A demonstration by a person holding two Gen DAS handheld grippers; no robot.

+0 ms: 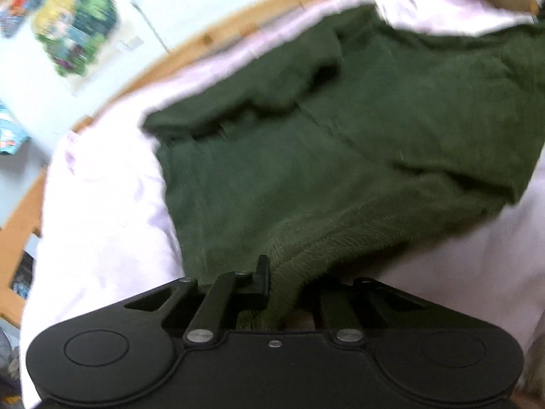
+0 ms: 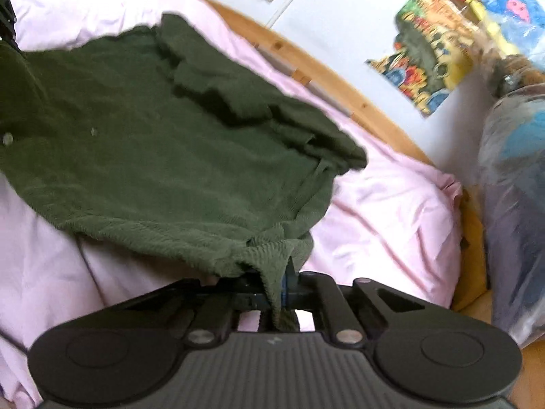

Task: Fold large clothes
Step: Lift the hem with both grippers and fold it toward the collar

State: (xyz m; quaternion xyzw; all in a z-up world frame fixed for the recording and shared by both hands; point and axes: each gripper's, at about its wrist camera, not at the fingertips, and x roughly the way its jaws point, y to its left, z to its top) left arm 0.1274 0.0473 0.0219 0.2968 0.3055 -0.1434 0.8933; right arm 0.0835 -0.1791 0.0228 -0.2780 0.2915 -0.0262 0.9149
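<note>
The left tool [image 1: 272, 293] clamped the sweater's [image 1: 340, 143] ribbed hem. The right tool [image 2: 277, 289] pinched another hem corner. The sweater lay on the bed [image 2: 374, 211].

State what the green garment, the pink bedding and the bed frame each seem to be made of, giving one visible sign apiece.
Green garment: apparently knitted or fleecy fabric, matt, with a ribbed hem. Pink bedding: probably smooth woven cotton, softly creased. Bed frame: light wood, seemingly varnished, showing knots.

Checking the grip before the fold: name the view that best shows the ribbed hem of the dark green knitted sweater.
The right wrist view: the ribbed hem runs sharp across it into the shut right gripper. The left wrist view shows the hem blurrier and shorter, bunched into the left gripper.
</note>
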